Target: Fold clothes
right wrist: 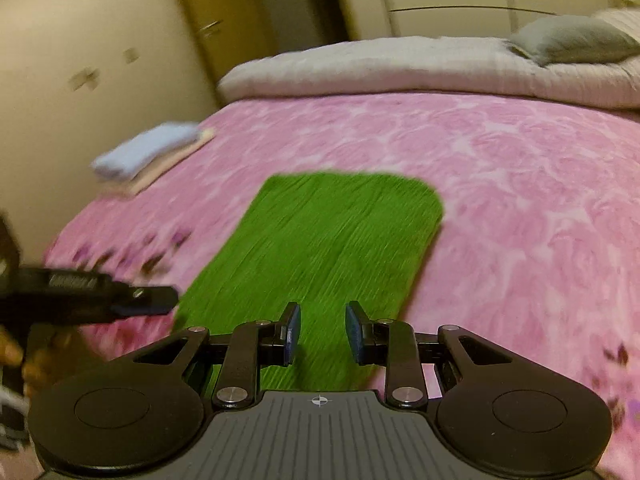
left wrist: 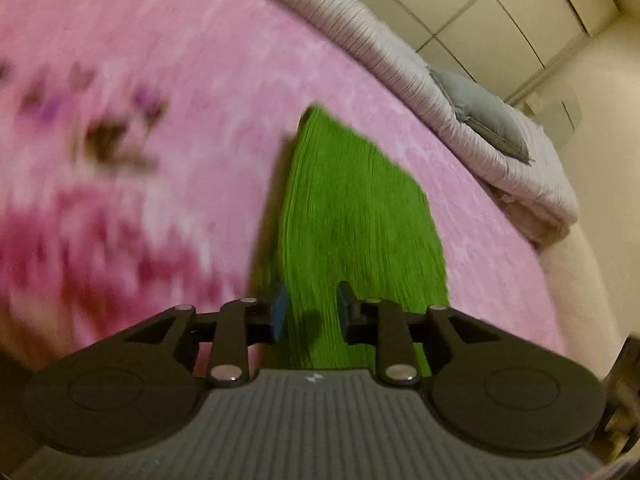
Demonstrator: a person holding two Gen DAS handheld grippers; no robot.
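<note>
A bright green ribbed garment (right wrist: 320,240) lies folded into a flat rectangle on the pink floral bedspread (right wrist: 520,200). My right gripper (right wrist: 323,332) hovers over its near edge, open, with nothing between the pads. In the left wrist view the same green garment (left wrist: 352,220) runs away from me, and my left gripper (left wrist: 310,314) is open above its near end, holding nothing. The left gripper (right wrist: 160,300) also shows at the left of the right wrist view, beside the garment's near left corner. Both views are motion-blurred.
A stack of folded clothes, light blue on beige (right wrist: 148,156), sits near the bed's left edge. A grey-white quilt (right wrist: 400,68) with a grey pillow (right wrist: 576,40) lies along the far side. Cream wardrobe doors (left wrist: 500,8) stand beyond the bed.
</note>
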